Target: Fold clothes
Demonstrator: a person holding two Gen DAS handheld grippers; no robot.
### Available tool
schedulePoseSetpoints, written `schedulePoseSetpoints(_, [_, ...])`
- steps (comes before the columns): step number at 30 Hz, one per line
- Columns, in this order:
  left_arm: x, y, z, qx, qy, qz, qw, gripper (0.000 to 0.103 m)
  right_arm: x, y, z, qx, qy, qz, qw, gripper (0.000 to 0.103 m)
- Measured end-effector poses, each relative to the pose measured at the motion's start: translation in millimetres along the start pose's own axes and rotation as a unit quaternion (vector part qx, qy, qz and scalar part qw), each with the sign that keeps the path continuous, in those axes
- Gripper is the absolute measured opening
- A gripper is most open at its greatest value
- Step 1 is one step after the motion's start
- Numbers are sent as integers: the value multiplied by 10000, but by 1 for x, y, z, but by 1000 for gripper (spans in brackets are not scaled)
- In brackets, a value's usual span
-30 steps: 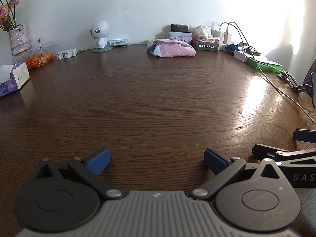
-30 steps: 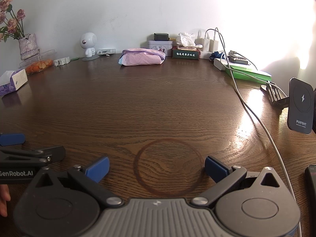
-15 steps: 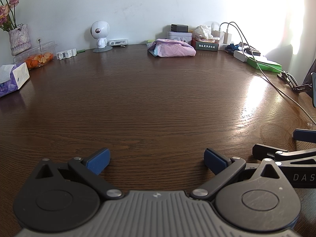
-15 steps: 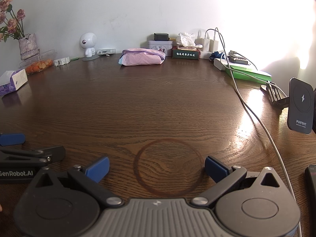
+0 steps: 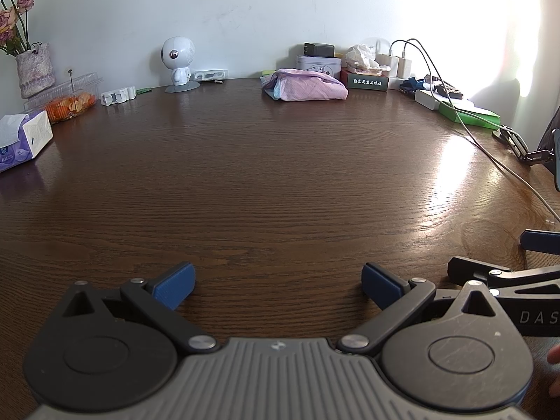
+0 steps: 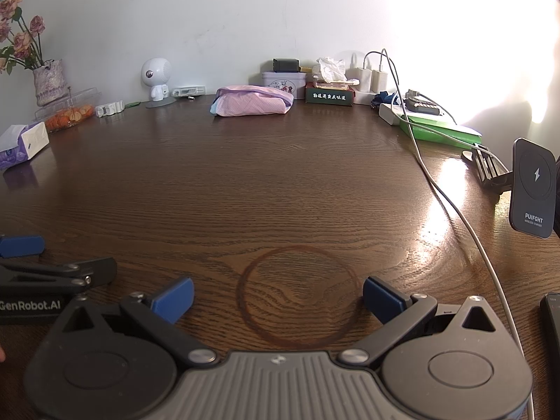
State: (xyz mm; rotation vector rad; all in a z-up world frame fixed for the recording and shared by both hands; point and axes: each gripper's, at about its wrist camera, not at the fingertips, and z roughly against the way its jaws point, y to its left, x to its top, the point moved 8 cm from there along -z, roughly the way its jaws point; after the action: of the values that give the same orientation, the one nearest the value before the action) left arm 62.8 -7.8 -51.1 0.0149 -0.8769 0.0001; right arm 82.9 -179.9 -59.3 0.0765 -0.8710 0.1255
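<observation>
**Folded bundle at the far edge, both tools empty**

Dark wood desk (image 6: 280, 182) runs back to a white wall, its middle bare. Against that wall, just left of a tin box (image 6: 281, 84), lies a pink cloth bundle (image 6: 253, 104) with a blue layer showing at its left end; it already looks folded into a compact block. That fits either a finished garment set aside or a stack waiting to be worked.

Left gripper (image 5: 276, 281) and right gripper (image 6: 278, 294) sit low at the near edge, well apart from the bundle, fingers (image 6: 175, 297) spread wide and holding nothing.

Risks, as I judge them: a white cable (image 6: 451, 206) trails across the desk right of the tin box and could snag a reaching tool, dragging the chargers. The bundle sits close to clutter, so a wide grab might knock the box.

Strong window glare washes out the right wall. How many garments the bundle holds cannot be told. A fingertip shows at each frame edge, cut off.
</observation>
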Motion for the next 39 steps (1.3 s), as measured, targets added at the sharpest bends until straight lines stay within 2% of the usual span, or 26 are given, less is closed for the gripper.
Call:
schedulePoseSetpoints(7, [2, -3, -1, 54, -6, -126, 9999, 103, -2, 1, 0, 25, -1, 3, 10000, 103])
schedulePoseSetpoints(9, [5, -4, -2, -142, 144, -222, 9996, 103, -2, 1, 0, 98, -8, 45, 9999, 103])
schedulePoseSetpoints(11, [15, -4, -5, -535, 251, -217, 9980, 103, 5, 2, 2, 449, -5, 201, 9988, 102])
schedulePoseSetpoints(13, [37, 3, -7, -742, 4, -81, 9972, 103, 23, -5, 6, 658, -129, 196, 9976, 102])
schedulePoseSetpoints(18, [135, 20, -47, -602, -632, -349, 9956, 103, 105, -28, -4, 1101, -636, 279, 9915, 101])
schedulePoseSetpoints(21, [202, 21, -93, -368, -1069, -647, 9915, 103, 167, -34, -36, 865, -1115, 823, 9866, 102])
schedulePoseSetpoints(23, [236, 16, -130, -175, -1321, -1148, 9844, 103, 196, -32, -68, 666, -1297, 1276, 9811, 101])
schedulePoseSetpoints(25, [254, 12, -174, 42, -1202, -1732, 9775, 101, 205, -27, -100, 709, -1168, 1388, 9808, 97])
schedulePoseSetpoints(26, [259, 9, -194, 100, -1066, -1966, 9746, 95, 209, -24, -115, 731, -1103, 1444, 9806, 92])
schedulePoseSetpoints(27, [263, 7, -211, 27, -901, -2052, 9746, 93, 213, -21, -131, 753, -1038, 1500, 9803, 86])
schedulePoseSetpoints(29, [270, 5, -233, -152, -714, -1976, 9776, 82, 222, -16, -162, 796, -909, 1611, 9795, 83])
schedulePoseSetpoints(31, [277, 6, -247, -222, -701, -1863, 9797, 82, 231, -11, -193, 839, -778, 1722, 9784, 81])
schedulePoseSetpoints(33, [280, 3, -257, -389, -683, -1802, 9805, 82, 240, -6, -224, 881, -648, 1832, 9770, 73])
schedulePoseSetpoints(34, [281, 1, -262, -431, -676, -1834, 9798, 82, 245, -3, -240, 902, -583, 1887, 9761, 72])
schedulePoseSetpoints(36, [280, -2, -270, -460, -649, -1833, 9798, 80, 254, 2, -270, 944, -452, 1997, 9743, 65])
schedulePoseSetpoints(37, [280, -3, -274, -440, -659, -1840, 9797, 76, 258, 2, -278, 930, -450, 1951, 9753, 62])
schedulePoseSetpoints(39, [282, -3, -279, -407, -720, -1803, 9801, 74, 265, 0, -284, 865, -512, 1752, 9794, 59])
